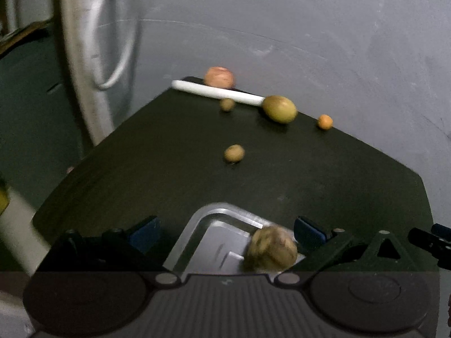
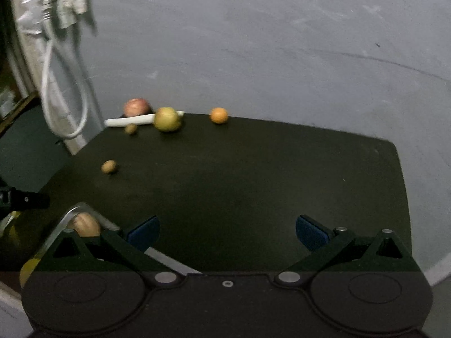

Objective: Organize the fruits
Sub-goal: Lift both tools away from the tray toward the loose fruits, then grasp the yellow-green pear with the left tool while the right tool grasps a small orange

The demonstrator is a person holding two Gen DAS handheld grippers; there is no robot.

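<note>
The wide middle and right of the dark matte tabletop (image 2: 253,183) lie bare, giving open passage from the near edge toward the far edge. Obstacles cluster at the far left corner: a reddish round apple (image 2: 137,107), a white flat bar (image 2: 129,120), a yellow-green round fruit (image 2: 167,119) touching the bar, and a small brown fruit (image 2: 130,128) just beside it. A small orange fruit (image 2: 218,115) sits apart at the far edge. One brown oval fruit (image 2: 108,166) stands alone mid-left. The silver metal tray (image 1: 208,225) (holding a blurred brown fruit (image 1: 270,249)) occupies the near left.
</note>
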